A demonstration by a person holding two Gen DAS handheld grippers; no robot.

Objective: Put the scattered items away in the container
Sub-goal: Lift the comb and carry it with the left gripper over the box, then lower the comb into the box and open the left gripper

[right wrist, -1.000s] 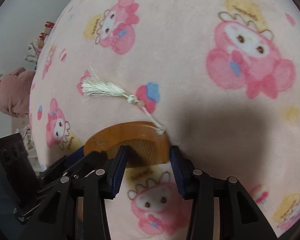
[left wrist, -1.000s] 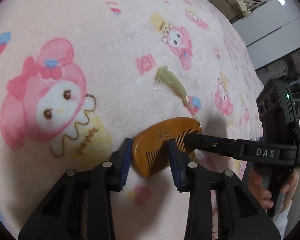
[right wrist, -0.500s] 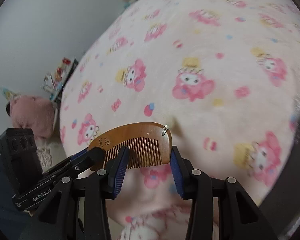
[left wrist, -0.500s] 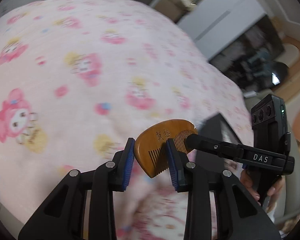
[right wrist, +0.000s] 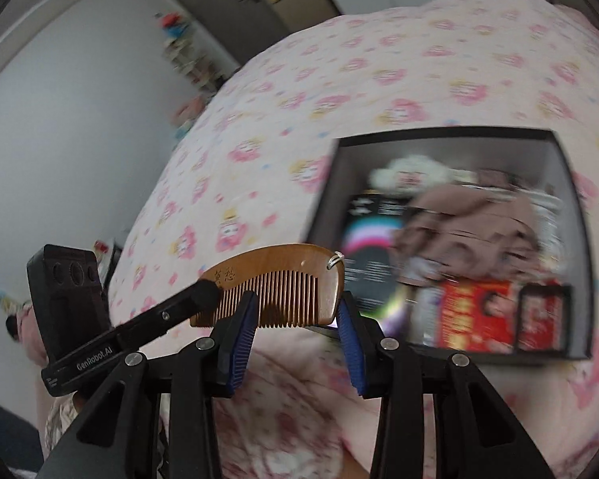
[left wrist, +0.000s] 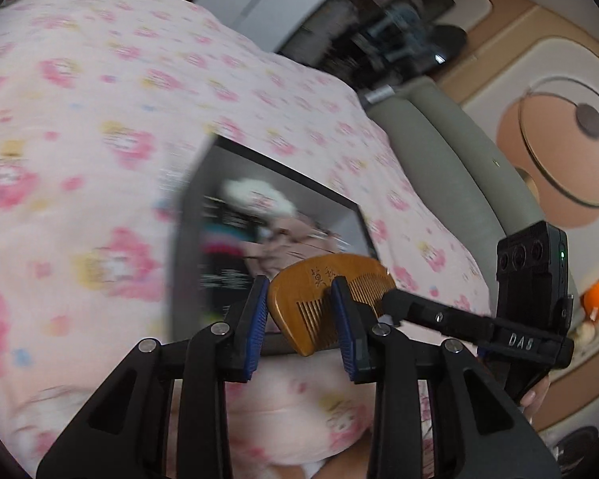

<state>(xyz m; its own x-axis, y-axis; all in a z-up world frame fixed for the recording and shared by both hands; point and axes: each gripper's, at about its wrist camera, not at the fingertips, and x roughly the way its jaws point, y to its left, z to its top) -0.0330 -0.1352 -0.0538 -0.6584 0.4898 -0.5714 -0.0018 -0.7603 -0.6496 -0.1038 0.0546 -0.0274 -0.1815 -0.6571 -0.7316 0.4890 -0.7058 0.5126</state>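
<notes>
Both tongs carry one wooden comb point(right wrist: 277, 279) together, lifted clear of the bed and its pink cartoon-print blanket point(left wrist: 100, 119). The right tongs point(right wrist: 295, 329) pinch the comb's end nearest the small cord loop, blue pads pressed on either side of the teeth. The left tongs point(left wrist: 299, 321) pinch the opposite, rounded end. In the right wrist view the left tool's black finger touches the comb by its engraved characters.

The landmark here is the black box point(right wrist: 571, 207), which sits open on the blanket. The comb hangs in the air at the box's near edge, toward its near-left corner in the right wrist view, not yet above the interior.

Inside the box lie several things already: a white fluffy item point(right wrist: 407, 173) toward the far wall, a pinkish-brown soft bundle point(right wrist: 467, 231) in the middle, a black packet with a rainbow stripe point(right wrist: 369, 235) on the left, and red printed packs point(right wrist: 479, 311) near the front. Motion blur hides their details.

Judged from this, the tidying looks well along: the box is fairly full, and no loose items show on the visible blanket. What remains is moving the comb over the box and letting go.
</notes>
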